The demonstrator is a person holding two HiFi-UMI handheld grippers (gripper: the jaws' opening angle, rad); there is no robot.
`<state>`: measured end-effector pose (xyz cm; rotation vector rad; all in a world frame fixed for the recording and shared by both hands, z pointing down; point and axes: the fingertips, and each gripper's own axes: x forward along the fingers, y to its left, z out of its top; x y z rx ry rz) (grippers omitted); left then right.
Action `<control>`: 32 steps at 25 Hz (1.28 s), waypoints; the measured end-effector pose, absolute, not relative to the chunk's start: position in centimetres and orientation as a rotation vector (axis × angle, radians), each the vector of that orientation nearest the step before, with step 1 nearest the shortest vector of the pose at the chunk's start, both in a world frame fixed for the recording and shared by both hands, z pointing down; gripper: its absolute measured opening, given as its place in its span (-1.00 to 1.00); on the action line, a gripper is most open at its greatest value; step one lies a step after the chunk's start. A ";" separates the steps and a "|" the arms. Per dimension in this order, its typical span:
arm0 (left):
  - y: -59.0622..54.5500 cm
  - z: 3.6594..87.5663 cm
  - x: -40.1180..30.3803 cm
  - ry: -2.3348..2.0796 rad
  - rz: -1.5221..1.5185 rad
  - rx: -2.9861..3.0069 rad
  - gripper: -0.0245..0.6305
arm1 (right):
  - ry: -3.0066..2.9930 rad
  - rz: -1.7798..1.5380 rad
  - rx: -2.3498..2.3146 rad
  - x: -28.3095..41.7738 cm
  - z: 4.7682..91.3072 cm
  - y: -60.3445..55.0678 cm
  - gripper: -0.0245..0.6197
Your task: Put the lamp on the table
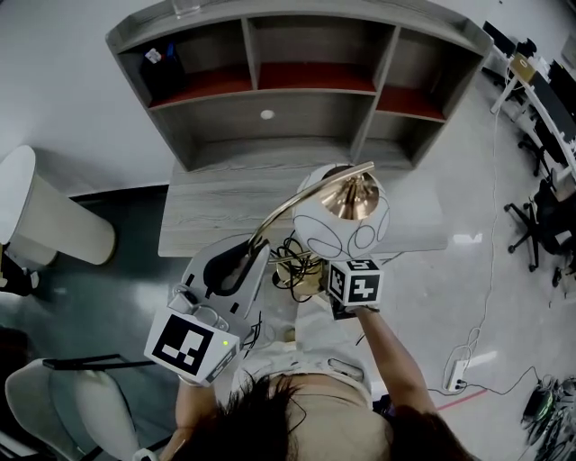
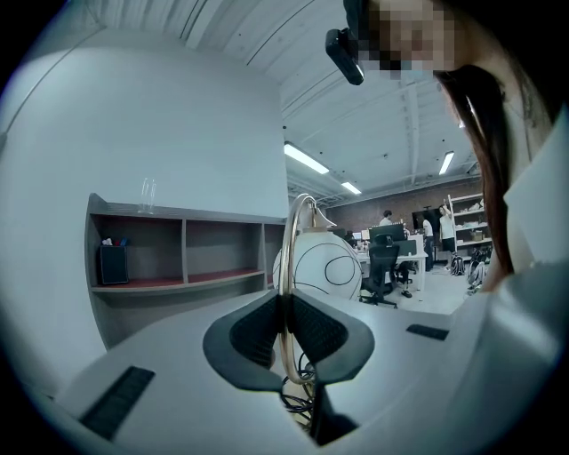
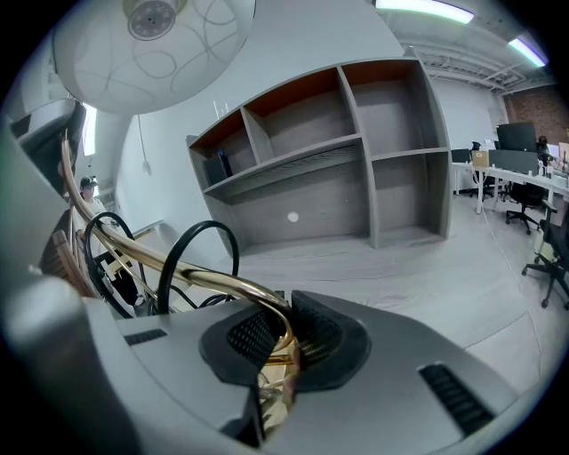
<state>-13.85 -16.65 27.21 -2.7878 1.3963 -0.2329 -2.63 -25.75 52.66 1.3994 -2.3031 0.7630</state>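
Grey wood-grain desk (image 1: 211, 221) set against a white wall. Grey open shelf unit (image 1: 297, 117) standing along its back edge; upper compartments floored with red-brown boards. Clear drinking glass (image 1: 186, 7) upright on the unit's top board, toward the left end. Black boxy container (image 1: 166, 74) in the upper left compartment. Pale glossy floor (image 1: 450, 297) right of the desk: white power strip (image 1: 457, 370) with thin cable trailing, black wheeled office chair (image 1: 531, 230) farther right.

Cool, even light from ceiling strips (image 2: 307, 160) leaves soft shadows and a pale glare on the floor (image 1: 468, 239) — brass glints on the lamp (image 1: 342, 221), and both gripper views bend hard, with dark, blurred edges.
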 end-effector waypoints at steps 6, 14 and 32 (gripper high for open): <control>-20.0 27.4 -13.4 1.437 -0.245 -2.789 -0.80 | -2.311 0.767 1.364 -2.4 52.8 -28.9 -0.80; -23.8 28.2 -13.0 1.448 -0.240 -2.801 -0.80 | -2.285 0.769 1.362 -1.5 53.6 -32.6 -0.80; -31.2 29.7 -13.6 1.478 -0.277 -2.822 -0.80 | -2.270 0.785 1.340 -2.3 55.0 -39.6 -0.80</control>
